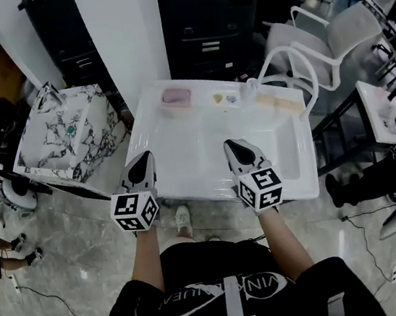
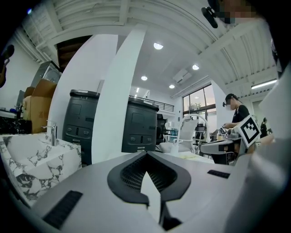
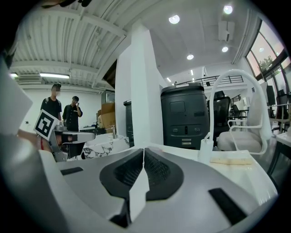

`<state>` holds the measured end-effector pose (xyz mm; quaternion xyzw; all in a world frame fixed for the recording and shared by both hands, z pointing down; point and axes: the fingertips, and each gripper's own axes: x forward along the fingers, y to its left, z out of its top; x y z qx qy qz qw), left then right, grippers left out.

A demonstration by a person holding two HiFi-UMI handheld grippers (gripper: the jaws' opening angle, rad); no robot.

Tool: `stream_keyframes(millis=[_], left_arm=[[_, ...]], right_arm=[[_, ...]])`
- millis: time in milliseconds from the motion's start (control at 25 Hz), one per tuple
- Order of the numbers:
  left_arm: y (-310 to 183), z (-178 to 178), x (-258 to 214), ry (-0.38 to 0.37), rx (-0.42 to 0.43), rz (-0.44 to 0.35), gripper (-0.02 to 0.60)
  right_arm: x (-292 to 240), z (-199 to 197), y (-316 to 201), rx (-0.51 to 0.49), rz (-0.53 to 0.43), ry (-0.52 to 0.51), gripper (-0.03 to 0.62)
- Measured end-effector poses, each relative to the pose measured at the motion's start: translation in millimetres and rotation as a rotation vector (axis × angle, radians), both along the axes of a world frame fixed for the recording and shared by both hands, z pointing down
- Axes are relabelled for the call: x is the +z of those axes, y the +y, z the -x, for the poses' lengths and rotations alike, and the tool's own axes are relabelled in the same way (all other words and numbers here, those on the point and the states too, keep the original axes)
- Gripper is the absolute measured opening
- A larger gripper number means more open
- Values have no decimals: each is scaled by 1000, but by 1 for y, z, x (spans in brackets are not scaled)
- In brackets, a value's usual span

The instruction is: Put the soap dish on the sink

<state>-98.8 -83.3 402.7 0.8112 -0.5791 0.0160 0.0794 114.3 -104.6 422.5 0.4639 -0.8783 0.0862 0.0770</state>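
So the pink soap dish [image 1: 175, 97] is sitting flat on the back ledge of the white sink [image 1: 299, 176], over toward the far left corner. Its long axis runs side to side in the head view, pretty much in line with the sink's back edge, so neither short end points at the person. Can't really make out if anything's lying in it, it's too small from up there. Both grippers hang over the near rim of the sink, with the whole basin between them and the dish, so they're well apart from it and nothing's touching it. The dish lies ahead of the gap between the two, a bit closer to the left one's line. The left gripper [image 1: 143, 163] has its jaws pressed together at the tips with nothing in them, and its own view shows the same thing [image 2: 146, 157]. The right gripper [image 1: 235, 148] is likewise closed up tight and empty [image 3: 143, 152]. Off to the left of the white sink there's a marble sink [image 1: 70, 135], and a white chair [image 1: 328, 44] stands behind on the right.
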Motion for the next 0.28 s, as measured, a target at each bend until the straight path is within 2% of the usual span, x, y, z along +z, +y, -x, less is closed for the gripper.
stream_keyframes(millis=[280], left_arm=[[4, -3, 0, -5, -1, -12, 14]], right_arm=[[-1, -3, 4, 11, -12, -14, 29]])
